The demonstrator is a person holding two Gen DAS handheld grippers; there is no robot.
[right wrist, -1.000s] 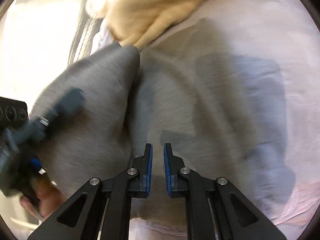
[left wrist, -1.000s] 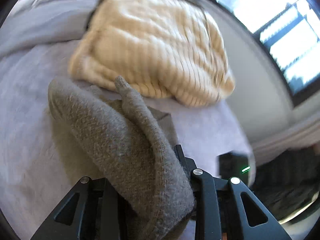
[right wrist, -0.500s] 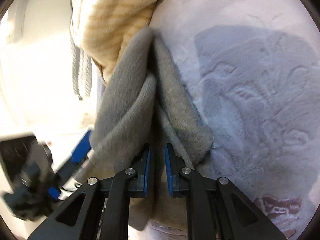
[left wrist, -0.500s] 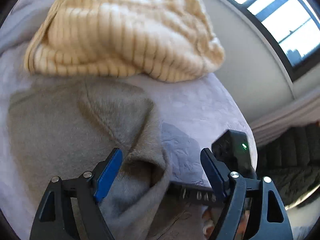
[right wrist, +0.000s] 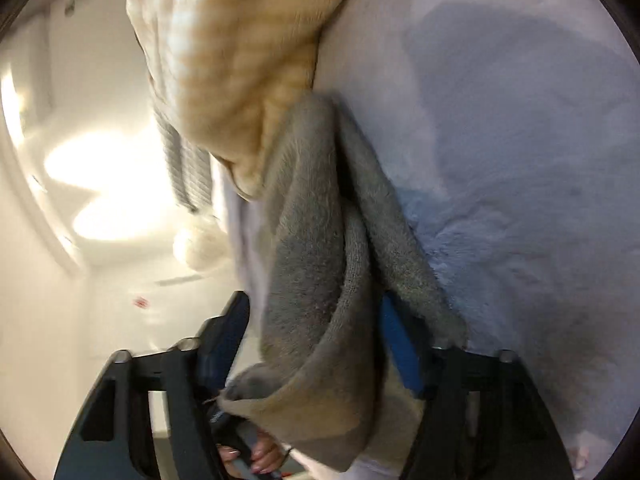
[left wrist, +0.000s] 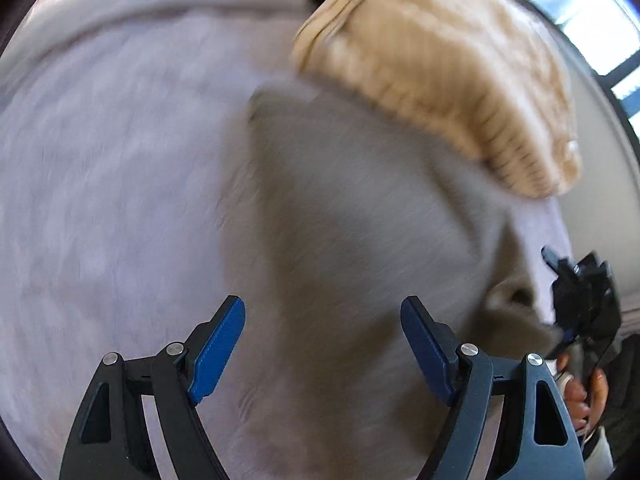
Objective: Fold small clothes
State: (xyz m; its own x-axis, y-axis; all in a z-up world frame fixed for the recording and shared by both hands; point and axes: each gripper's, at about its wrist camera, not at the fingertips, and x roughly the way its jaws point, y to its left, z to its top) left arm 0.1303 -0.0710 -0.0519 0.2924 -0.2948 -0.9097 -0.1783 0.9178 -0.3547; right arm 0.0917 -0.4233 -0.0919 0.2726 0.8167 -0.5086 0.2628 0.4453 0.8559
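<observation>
A: Starting nearest the left wrist camera, what are the tongs doing?

B: The left gripper (left wrist: 322,344) is standing wide apart at the bottom of the frame, its blue pads (left wrist: 216,350) holding nothing. Between and beyond them the grey knit garment (left wrist: 360,208) is lying spread across the pale lilac plush blanket (left wrist: 100,200), filling the centre of the frame, though motion is blurring it.

A: And farther back?

B: At the upper right a cream ribbed sweater (left wrist: 440,72) is sitting on the blanket, its lower edge overlapping the grey garment's far edge. At the right edge the right gripper (left wrist: 580,296) is showing as a dark shape with a hand (left wrist: 584,392) under it. A window (left wrist: 600,12) is glowing in the top right corner.

A: What is the right wrist view showing?

B: The right gripper (right wrist: 316,344) is spread open at the bottom, and a bunched fold of the grey knit garment (right wrist: 316,264) is draping between its fingers; whether the pads are touching it, I cannot tell. The fold is running up to the cream ribbed sweater (right wrist: 240,40) at the top centre, with the blanket (right wrist: 520,140) filling the right side. Fingers (right wrist: 256,458) are peeking out at the bottom edge.
</observation>
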